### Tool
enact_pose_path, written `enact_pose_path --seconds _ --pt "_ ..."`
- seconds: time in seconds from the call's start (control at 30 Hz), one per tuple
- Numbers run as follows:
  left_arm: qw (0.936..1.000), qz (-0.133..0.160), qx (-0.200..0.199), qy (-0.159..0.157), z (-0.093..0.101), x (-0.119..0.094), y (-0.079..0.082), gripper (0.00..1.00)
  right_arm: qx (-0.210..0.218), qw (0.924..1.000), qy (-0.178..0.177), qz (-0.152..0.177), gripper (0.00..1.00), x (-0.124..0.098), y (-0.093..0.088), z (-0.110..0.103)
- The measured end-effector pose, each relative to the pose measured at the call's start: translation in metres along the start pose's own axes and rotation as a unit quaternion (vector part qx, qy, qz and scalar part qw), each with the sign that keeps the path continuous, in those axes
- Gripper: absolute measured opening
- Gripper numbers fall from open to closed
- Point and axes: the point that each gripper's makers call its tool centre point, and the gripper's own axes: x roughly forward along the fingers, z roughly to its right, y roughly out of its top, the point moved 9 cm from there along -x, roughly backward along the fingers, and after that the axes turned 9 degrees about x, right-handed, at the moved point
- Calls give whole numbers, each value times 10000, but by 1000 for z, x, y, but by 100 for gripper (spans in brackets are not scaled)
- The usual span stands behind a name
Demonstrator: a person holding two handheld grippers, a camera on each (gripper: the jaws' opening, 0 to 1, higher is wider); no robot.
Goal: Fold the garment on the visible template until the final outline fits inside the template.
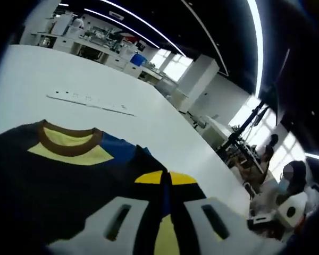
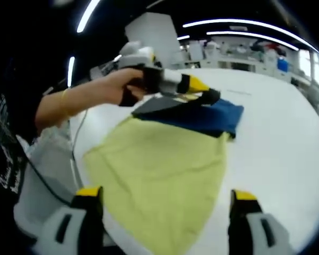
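Lying on the white table (image 2: 287, 138), the garment (image 2: 159, 175) is showing a broad yellow-green panel spread flat toward the near edge, with a blue part (image 2: 212, 114) and a dark part bunched at its far end. In the right gripper view the left gripper (image 2: 204, 95) is coming in from the left, held in a person's hand (image 2: 122, 87), its yellow-and-black tips sitting down on the dark and blue fabric at the far end of the garment. In the left gripper view that gripper's jaws are standing close together with dark and yellow cloth lying between them, so they are reading as clamped on the garment; the brown-ribbed collar (image 1: 69, 139) with a yellow patch under it is lying just beyond, to the left, and a blue strip is showing to the collar's right. The right gripper (image 2: 165, 212) is hovering at the near edge of the garment, its two yellow-tipped jaws standing wide apart with the yellow-green panel's near corner lying between them, not gripped. Farther across the table a thin pale strip (image 1: 90, 101) with small markings is lying flat, well apart from the garment. Beyond the table, workbenches (image 1: 95, 45) and seated people (image 1: 287, 180) are showing at the far side of the room.
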Motion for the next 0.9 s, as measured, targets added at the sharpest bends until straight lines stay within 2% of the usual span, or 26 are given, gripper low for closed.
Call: enact_pose_path --seconds 0.37,0.47,0.5,0.57,0.63,0.83,0.9 --pt "9998 -154 92 -42 0 11 -17 0 27 10000 -12 29 99 2 1 3" --pt "9983 -243 521 -124 1 13 -22 0 5 10000 19 22 99 3 1 3" --pt "9970 -308 670 -250 4 12 -25 0 4 10000 36 15 99 4 1 3" --pt "9961 -366 768 -252 6 12 -27 1 2 10000 53 10 99 4 1 2" --pt "9932 -377 1031 -390 9 13 -27 11 7 10000 66 1 99 5 1 3" --pt "9902 -370 1255 -485 15 2 -30 39 -97 9998 136 -55 99 4 2 4" --pt "9895 -365 1312 -485 11 -3 -28 46 -157 9997 153 -83 99 3 3 4"
